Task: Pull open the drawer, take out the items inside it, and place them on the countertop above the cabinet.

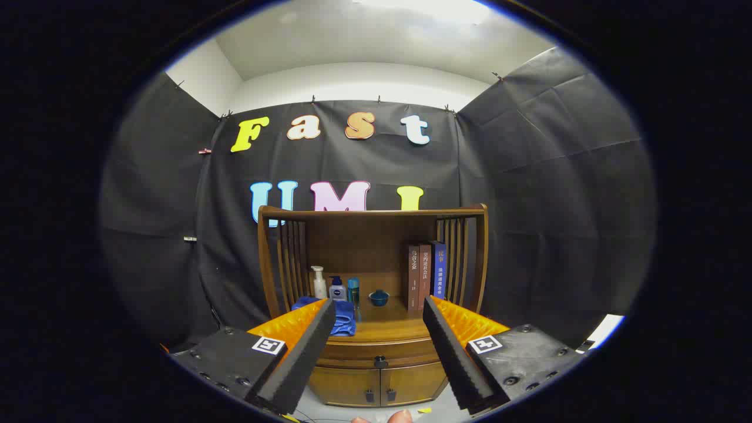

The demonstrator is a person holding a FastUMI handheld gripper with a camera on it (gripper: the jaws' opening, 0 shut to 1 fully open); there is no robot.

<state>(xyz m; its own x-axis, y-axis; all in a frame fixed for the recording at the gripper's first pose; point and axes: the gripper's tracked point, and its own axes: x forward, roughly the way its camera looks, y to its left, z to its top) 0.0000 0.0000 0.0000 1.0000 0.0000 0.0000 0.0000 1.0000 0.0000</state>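
The gripper (379,311) fills the lower part of the frame, its jaws spread wide apart with nothing between them but open air; the two black ridged fingers (305,358) are backed with orange.

Beyond and between them, in the lower middle of the frame, stands a brown wooden cabinet (376,385). Its drawer (379,352) is a shallow curved band of polished wood just under the counter (390,329), closed, with a small dark knob (380,359) at its centre. Below the drawer are two doors, each with a small dark handle.

On the counter, under a slatted wooden hutch (376,214), a blue cloth (343,317) lies at the left, partly behind the left finger. Behind it stand a white pump bottle (318,283), a dark blue bottle (336,289) and a slim teal one (353,291). A small blue bowl (379,298) sits in the middle, and three books (426,276) stand upright at the right.

Fingertips (399,417) of a person's hand show at the bottom centre.
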